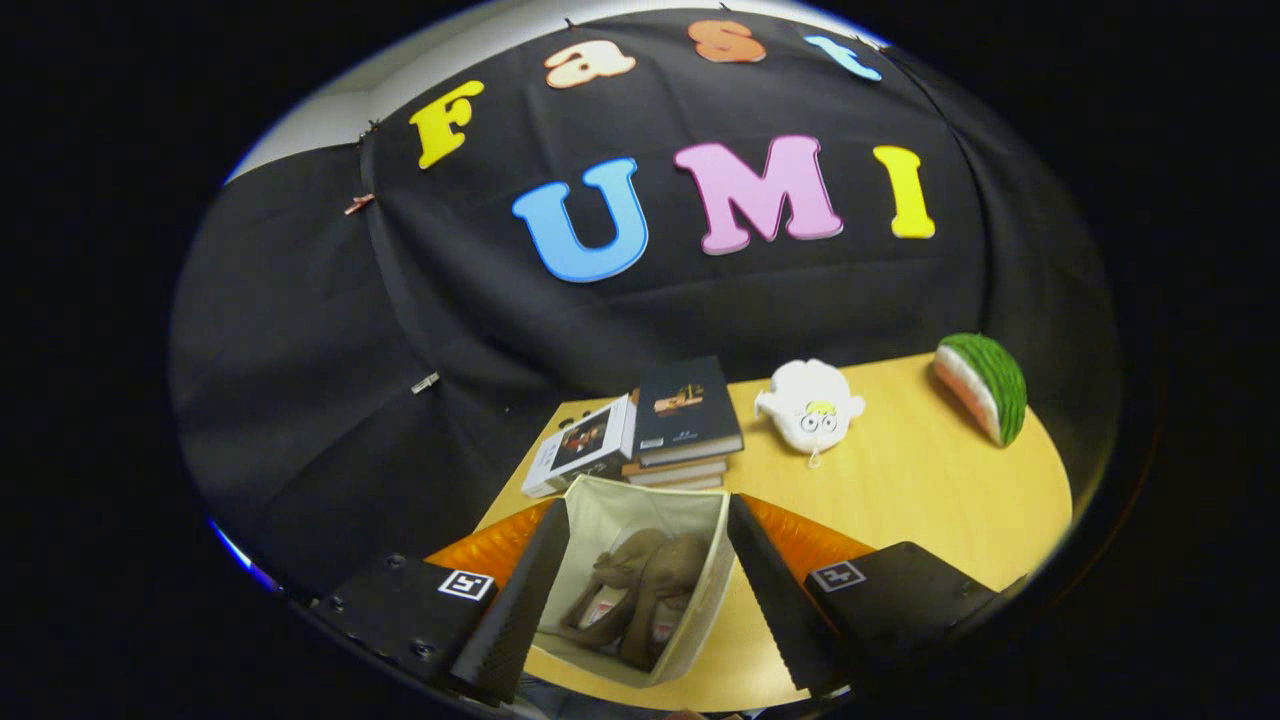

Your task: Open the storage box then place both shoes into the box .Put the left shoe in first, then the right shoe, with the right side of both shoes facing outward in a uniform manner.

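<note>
A cream fabric storage box [690, 580] stands open on the wooden table, seen from above between my fingers. Two brown shoes [640, 600] lie side by side inside it, their pale insoles showing. My gripper [650, 600] hovers above the box with its fingers [520, 600] wide apart and nothing between them. Orange shapes [500, 545] show just outside each finger; I cannot tell what they are.
Beyond the box sits a stack of books [685, 420], with another book [580, 445] leaning at its left. A white plush toy [812, 405] and a watermelon-slice toy [985, 385] lie farther right on the table [920, 480].
</note>
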`<action>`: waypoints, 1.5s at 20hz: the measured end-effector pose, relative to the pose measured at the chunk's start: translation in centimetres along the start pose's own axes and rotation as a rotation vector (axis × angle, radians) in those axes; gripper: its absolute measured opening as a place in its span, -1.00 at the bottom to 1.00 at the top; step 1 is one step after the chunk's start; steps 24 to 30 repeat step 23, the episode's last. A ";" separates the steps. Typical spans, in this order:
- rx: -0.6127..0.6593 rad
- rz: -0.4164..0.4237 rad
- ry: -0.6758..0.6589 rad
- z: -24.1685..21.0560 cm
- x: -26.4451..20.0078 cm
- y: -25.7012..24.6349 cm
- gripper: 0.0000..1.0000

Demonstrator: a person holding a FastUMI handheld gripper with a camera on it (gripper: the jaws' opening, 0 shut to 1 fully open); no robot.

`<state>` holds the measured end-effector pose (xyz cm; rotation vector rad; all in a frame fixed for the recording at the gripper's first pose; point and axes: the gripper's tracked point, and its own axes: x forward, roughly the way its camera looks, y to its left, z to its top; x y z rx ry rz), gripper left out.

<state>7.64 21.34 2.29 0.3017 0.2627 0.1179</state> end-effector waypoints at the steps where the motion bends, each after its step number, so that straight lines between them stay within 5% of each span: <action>1: -0.027 -0.027 -0.045 1.2 -0.9 -1.2 0.96; 13: -0.099 -0.291 -0.381 9.3 -11.3 -15.1 0.96; 23: -0.062 -0.354 -0.384 8.6 -12.9 -27.7 0.97; 30: -0.062 -0.354 -0.384 8.6 -12.9 -27.7 0.97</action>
